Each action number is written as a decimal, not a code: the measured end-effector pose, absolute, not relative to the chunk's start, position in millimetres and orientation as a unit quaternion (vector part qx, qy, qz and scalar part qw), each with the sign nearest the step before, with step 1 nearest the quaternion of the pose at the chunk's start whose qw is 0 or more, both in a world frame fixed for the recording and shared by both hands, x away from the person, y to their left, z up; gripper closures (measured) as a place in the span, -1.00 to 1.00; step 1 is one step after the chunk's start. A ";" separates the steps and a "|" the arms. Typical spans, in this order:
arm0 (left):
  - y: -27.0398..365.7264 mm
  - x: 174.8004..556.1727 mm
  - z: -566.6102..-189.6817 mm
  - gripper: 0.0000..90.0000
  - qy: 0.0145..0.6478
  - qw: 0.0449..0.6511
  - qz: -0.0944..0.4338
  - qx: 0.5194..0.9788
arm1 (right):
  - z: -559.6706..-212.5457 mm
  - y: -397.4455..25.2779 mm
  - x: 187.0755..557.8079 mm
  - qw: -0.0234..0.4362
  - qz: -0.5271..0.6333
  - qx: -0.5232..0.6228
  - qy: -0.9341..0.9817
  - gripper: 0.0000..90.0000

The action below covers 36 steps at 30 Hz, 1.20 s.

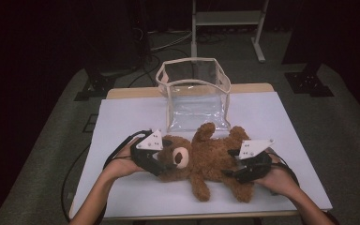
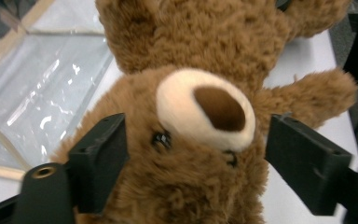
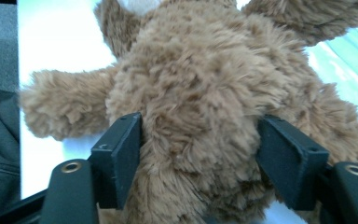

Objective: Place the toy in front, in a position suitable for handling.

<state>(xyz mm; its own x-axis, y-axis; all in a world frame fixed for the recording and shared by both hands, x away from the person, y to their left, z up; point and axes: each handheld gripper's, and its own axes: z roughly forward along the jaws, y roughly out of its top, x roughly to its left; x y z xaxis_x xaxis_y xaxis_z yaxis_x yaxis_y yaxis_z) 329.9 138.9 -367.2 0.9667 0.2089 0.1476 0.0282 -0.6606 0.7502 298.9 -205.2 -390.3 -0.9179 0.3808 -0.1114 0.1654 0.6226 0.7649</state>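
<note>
Two tongs hug one teddy bear (image 1: 201, 161) lying on the white counter (image 1: 286, 122). Left tongs (image 2: 196, 154) squeeze its head and right tongs (image 3: 198, 154) squeeze its bottom, so it lifts flat. Beyond both tongs waits a clear bag (image 1: 194, 91), open on top.

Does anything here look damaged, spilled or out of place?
Nothing stands out. The teddy bear lies intact on its back on the white table, with the left gripper around its head, the right gripper around its lower body, and the clear bag upright behind it.
</note>
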 end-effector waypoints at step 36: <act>118.0 345.2 -373.1 -0.24 0.112 0.409 0.111 0.899 | -380.5 -210.9 333.1 0.034 0.434 0.207 0.876 0.55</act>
<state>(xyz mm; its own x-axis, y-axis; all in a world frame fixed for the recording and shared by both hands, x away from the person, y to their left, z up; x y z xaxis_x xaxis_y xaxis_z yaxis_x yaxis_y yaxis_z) 345.2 118.0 -373.1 0.9500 0.2928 0.1085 0.1104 -0.6400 0.7604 333.1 -210.9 -380.5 -0.9122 0.3915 0.1207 0.3333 0.5379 0.7743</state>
